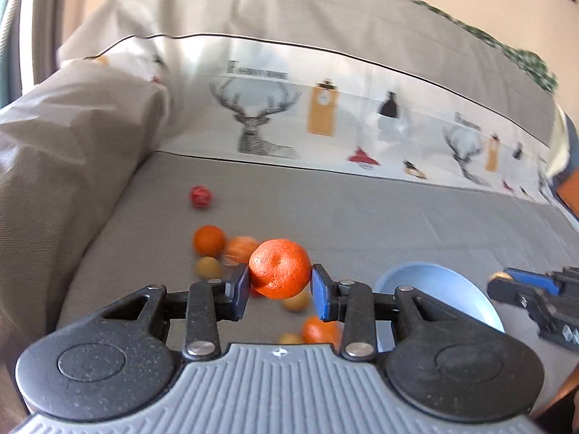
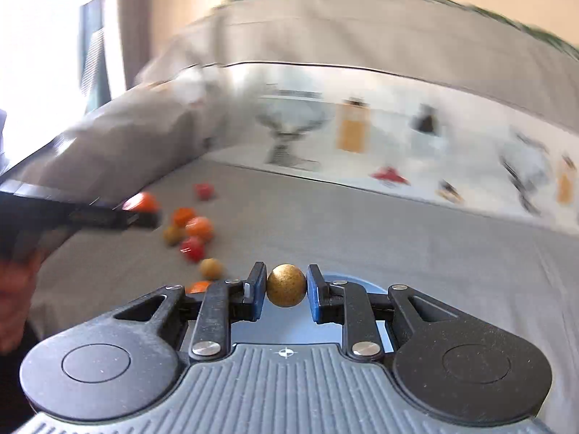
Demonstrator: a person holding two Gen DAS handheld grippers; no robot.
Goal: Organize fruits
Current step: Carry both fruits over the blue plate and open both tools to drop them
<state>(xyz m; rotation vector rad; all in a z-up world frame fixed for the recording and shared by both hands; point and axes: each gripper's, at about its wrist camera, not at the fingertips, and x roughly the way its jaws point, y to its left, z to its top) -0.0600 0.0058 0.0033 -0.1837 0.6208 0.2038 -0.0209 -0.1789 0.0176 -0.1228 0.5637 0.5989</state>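
My left gripper [image 1: 280, 276] is shut on an orange tangerine [image 1: 279, 267], held above the grey bed cover [image 1: 398, 217]. Below and beyond it lie several loose fruits: another tangerine [image 1: 208, 240], a red fruit [image 1: 200, 196] and small brown round fruits [image 1: 208, 267]. A light blue bowl [image 1: 445, 289] sits on the cover to the right. My right gripper [image 2: 286, 286] is shut on a small brown round fruit [image 2: 286, 285], above the blue bowl [image 2: 289, 325]. That gripper also shows at the right edge of the left wrist view [image 1: 506, 278]. The left gripper with its tangerine [image 2: 142, 202] shows at the left of the right wrist view.
A grey pillow [image 1: 72, 137] lies at the left. A folded quilt with deer prints [image 1: 289, 108] runs across the back. Loose fruits [image 2: 191, 231] lie clustered at the left of the cover. A hand [image 2: 14, 289] appears at the left edge.
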